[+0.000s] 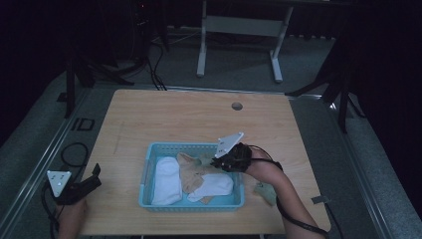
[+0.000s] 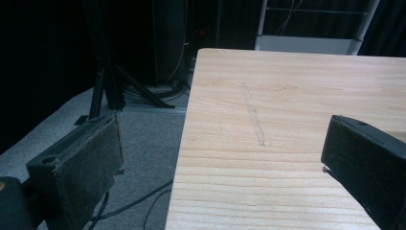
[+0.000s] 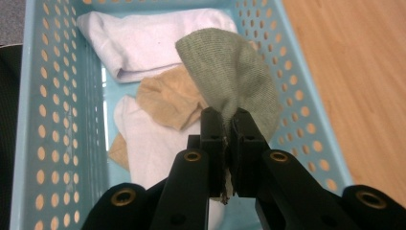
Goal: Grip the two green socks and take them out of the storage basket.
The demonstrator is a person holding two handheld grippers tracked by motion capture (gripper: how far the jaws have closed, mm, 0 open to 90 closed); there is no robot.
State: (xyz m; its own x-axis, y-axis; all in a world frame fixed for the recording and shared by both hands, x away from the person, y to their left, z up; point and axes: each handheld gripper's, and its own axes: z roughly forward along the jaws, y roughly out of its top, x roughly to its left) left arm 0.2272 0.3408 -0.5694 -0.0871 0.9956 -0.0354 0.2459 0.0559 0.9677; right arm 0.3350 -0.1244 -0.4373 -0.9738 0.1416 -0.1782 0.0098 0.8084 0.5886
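A light-blue perforated basket [image 1: 189, 207] sits near the front of the wooden table [image 1: 174, 114]. In it lie a white sock [image 1: 166, 181], a beige sock [image 1: 191, 174] and a second white sock [image 1: 214, 186]. My right gripper [image 1: 216, 162] hangs over the basket's right part, shut on a grey-green sock [image 1: 205, 161]. In the right gripper view the jaws [image 3: 229, 117] pinch the green sock [image 3: 234, 81], which droops above the basket [image 3: 62, 120] and the beige sock [image 3: 167, 100]. My left gripper [image 1: 94, 174] rests at the table's left front edge, open [image 2: 220, 153] with nothing between its jaws.
Another grey-green sock [image 1: 266, 191] lies on the table just right of the basket, by my right forearm. A cable hole [image 1: 237, 106] marks the far side of the table. Beyond stand a white desk frame [image 1: 201, 50] and black tripod legs [image 1: 343, 99]; cables trail on the floor.
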